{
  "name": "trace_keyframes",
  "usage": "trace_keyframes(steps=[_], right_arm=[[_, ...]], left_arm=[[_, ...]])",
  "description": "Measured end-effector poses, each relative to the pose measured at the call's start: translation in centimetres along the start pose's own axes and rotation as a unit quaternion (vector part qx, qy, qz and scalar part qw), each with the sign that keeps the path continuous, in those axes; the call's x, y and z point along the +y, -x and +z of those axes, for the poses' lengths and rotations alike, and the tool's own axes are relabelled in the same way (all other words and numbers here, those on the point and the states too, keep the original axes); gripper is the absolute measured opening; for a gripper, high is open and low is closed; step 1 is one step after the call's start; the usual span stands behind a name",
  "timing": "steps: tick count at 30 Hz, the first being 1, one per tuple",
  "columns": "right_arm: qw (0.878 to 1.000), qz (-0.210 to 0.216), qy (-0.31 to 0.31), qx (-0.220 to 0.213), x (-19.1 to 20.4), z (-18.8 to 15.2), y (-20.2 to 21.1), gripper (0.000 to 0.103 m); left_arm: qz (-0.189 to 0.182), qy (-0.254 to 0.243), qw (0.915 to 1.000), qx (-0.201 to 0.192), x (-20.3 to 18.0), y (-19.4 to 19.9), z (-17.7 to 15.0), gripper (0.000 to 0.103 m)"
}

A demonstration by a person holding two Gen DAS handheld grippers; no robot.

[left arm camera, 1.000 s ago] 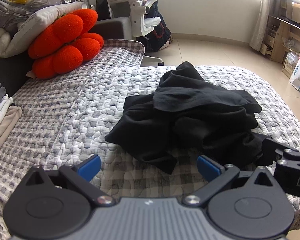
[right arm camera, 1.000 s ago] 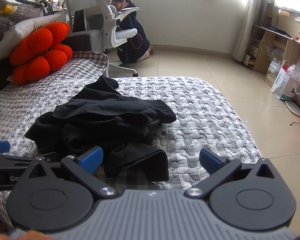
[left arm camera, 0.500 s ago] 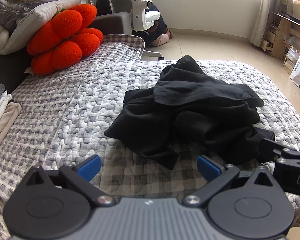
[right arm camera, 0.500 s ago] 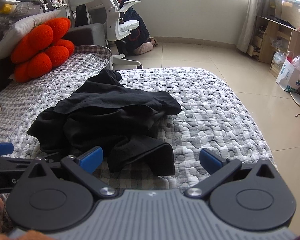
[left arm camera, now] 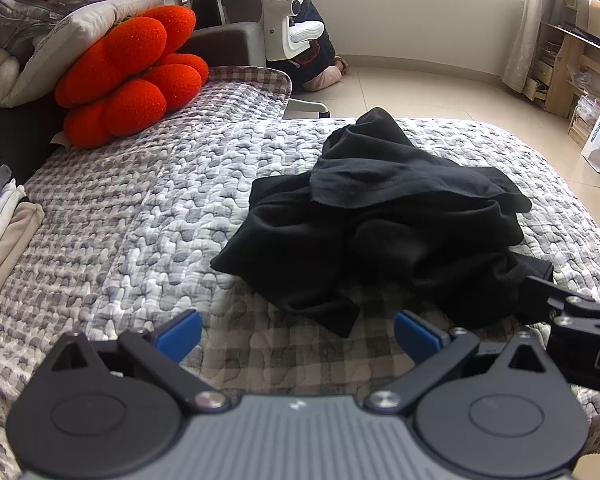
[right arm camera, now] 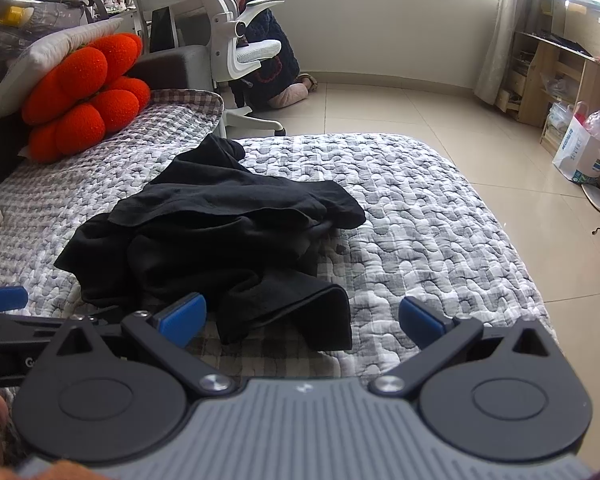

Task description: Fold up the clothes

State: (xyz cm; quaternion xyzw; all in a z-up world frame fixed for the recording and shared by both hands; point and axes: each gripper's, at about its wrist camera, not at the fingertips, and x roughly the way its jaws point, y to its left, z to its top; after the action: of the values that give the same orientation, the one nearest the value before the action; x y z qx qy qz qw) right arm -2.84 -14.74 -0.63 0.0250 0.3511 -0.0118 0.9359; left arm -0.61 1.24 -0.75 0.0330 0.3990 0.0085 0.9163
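A crumpled black garment (left arm camera: 384,220) lies in a heap on the grey-and-white quilted bed (left arm camera: 140,216), toward the bed's near edge and nearer its right side than its left, with one folded flap (right arm camera: 300,312) reaching almost to the near edge. The left gripper (left arm camera: 298,330) hangs over the near edge with its blue-padded fingers (left arm camera: 178,334) spread wide and nothing between them; the garment's nearest corner lies just ahead of the gap. The right gripper (right arm camera: 302,318) is likewise wide open and empty, its left pad (right arm camera: 182,316) just beside the garment's flap, though contact cannot be told. At the bed's far left corner an orange flower-shaped cushion (left arm camera: 128,76) leans against a grey pillow (left arm camera: 80,36). A stack of folded clothes (left arm camera: 4,232) sits at the left edge. Beyond the far edge stands a white office chair (right arm camera: 236,40).
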Motion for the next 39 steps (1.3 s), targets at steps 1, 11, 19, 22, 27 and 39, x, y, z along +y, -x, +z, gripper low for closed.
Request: trace_keyframes(steps=[1, 11, 19, 22, 27, 39], right_arm=[[1.0, 0.0, 0.0, 0.0, 0.0, 0.0, 0.0, 0.103], [1.0, -0.003, -0.005, 0.003, 0.0, -0.1, -0.3, 0.103], [1.0, -0.002, -0.005, 0.004, 0.3, 0.0, -0.4, 0.103], [1.0, -0.002, -0.004, 0.004, 0.4, 0.0, -0.4, 0.103], [1.0, -0.003, -0.006, 0.005, 0.4, 0.1, -0.6, 0.103], [1.0, -0.001, -0.018, 0.009, 0.5, 0.4, -1.8, 0.103]], left_arm=[[0.001, -0.001, 1.0, 0.001, 0.0, 0.0, 0.1, 0.103], [0.005, -0.003, 1.0, 0.005, -1.0, -0.8, 1.1, 0.103], [0.01, 0.0, 0.9999, 0.004, -0.8, -0.8, 1.0, 0.103], [0.01, 0.0, 0.9999, 0.004, -0.7, -0.8, 1.0, 0.103], [0.011, 0.001, 0.9999, 0.004, -0.6, -0.9, 0.9, 0.103], [0.02, 0.003, 0.9998, 0.002, -0.1, -1.4, 0.6, 0.103]])
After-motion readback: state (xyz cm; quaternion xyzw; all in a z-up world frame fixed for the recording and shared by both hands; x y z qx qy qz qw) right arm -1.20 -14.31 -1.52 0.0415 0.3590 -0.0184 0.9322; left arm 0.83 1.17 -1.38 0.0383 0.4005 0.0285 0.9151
